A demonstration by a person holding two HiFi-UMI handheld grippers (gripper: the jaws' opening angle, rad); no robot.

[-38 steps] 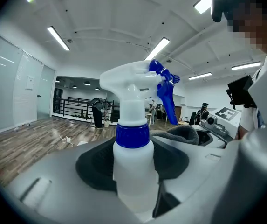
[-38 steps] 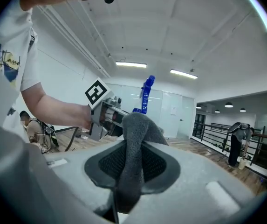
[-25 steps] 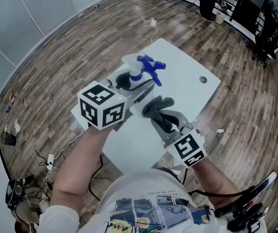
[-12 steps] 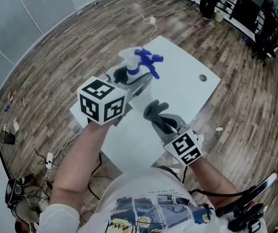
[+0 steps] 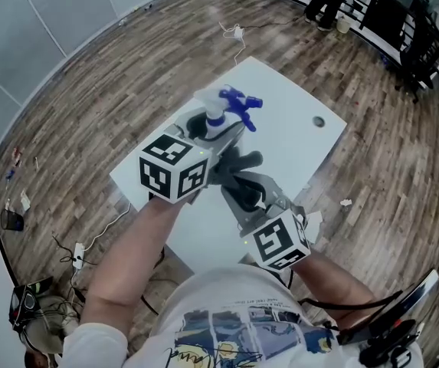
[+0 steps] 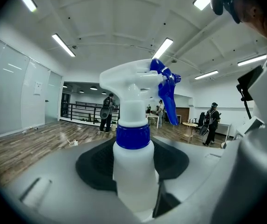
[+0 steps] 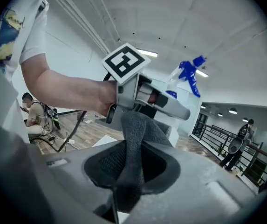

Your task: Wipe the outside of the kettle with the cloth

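My left gripper [image 5: 213,134] is shut on a white spray bottle [image 5: 221,116] with a blue trigger head, held upright over the white table [image 5: 299,140]. In the left gripper view the spray bottle [image 6: 132,148] stands between the jaws with its nozzle pointing right. My right gripper [image 5: 240,181] is shut on a dark grey cloth [image 5: 240,162], which sticks up from the jaws and almost touches the left gripper. The right gripper view shows the cloth [image 7: 136,141] pinched in the jaws, with the left gripper [image 7: 163,101] just beyond it. No kettle shows in any view.
The table has a small round hole [image 5: 316,122] near its far right side. Wooden floor surrounds it, with a cable and plug [image 5: 234,32] beyond the far edge and a power strip [image 5: 79,253] at the left. People stand far off in the hall.
My right gripper has carried the cloth up and to the left, close beside the left gripper. The left gripper and bottle have shifted only slightly.
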